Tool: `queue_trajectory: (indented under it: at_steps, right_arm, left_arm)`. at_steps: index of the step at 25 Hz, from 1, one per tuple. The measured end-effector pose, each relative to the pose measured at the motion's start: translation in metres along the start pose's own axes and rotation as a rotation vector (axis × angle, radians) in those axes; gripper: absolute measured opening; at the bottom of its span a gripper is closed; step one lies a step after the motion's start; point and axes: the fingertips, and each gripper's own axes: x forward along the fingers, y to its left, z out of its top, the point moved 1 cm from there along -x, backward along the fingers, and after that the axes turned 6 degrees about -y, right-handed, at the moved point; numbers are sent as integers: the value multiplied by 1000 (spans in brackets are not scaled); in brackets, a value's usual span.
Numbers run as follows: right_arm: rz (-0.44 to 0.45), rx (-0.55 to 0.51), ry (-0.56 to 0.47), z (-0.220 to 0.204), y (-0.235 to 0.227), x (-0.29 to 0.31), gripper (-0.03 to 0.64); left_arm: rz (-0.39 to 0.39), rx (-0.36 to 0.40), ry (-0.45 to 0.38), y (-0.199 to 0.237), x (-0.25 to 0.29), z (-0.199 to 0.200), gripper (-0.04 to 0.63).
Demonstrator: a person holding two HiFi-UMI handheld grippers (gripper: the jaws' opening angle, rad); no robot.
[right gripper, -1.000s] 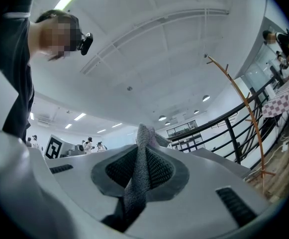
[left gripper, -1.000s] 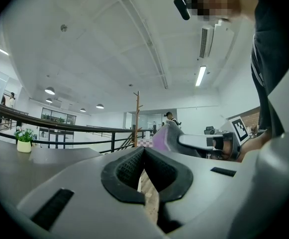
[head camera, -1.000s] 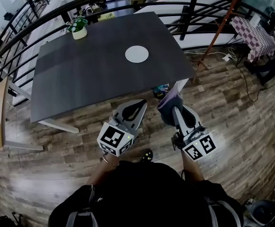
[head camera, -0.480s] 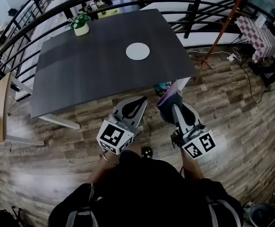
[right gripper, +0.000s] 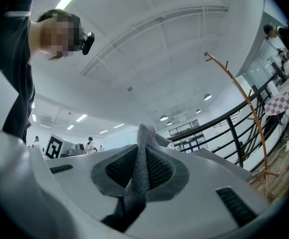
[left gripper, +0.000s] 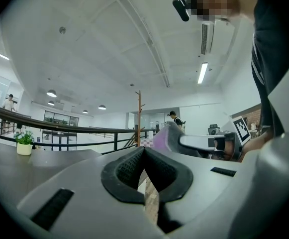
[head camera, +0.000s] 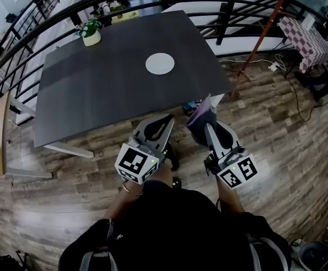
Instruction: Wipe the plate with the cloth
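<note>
Short of the round white plate [head camera: 160,64], a lilac-grey cloth [head camera: 200,116] is gripped by the right tool [right gripper: 140,148]; the left tool [left gripper: 144,156] is closed, empty. The approach is judged in hand: the cloth must be carried forward onto the plate.

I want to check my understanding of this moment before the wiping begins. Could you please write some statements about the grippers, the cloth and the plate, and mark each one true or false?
1. The right gripper is shut on the cloth. True.
2. The left gripper is holding the plate. False: its jaws are shut on nothing, and the plate lies on the table.
3. The cloth is touching the plate. False: in the head view the cloth is held over the floor, short of the table edge and apart from the plate.
4. A potted plant stands near a far corner of the table. True.
</note>
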Motion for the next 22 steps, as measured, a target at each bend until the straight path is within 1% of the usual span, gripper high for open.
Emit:
queue_trajectory:
  at_steps: [4,13,22]
  right_arm:
    - [1,2,1,2,-12,9,43]
    - [17,12,25,-6,-44,36,43]
    - [25,6,29,-8,-73,69,43]
  left_arm:
    - [4,-13,-3,8,14,0,-4]
    - [30,-14,7,35,42,-11,-5]
    - [30,-17,-5,65,72,-13,-5]
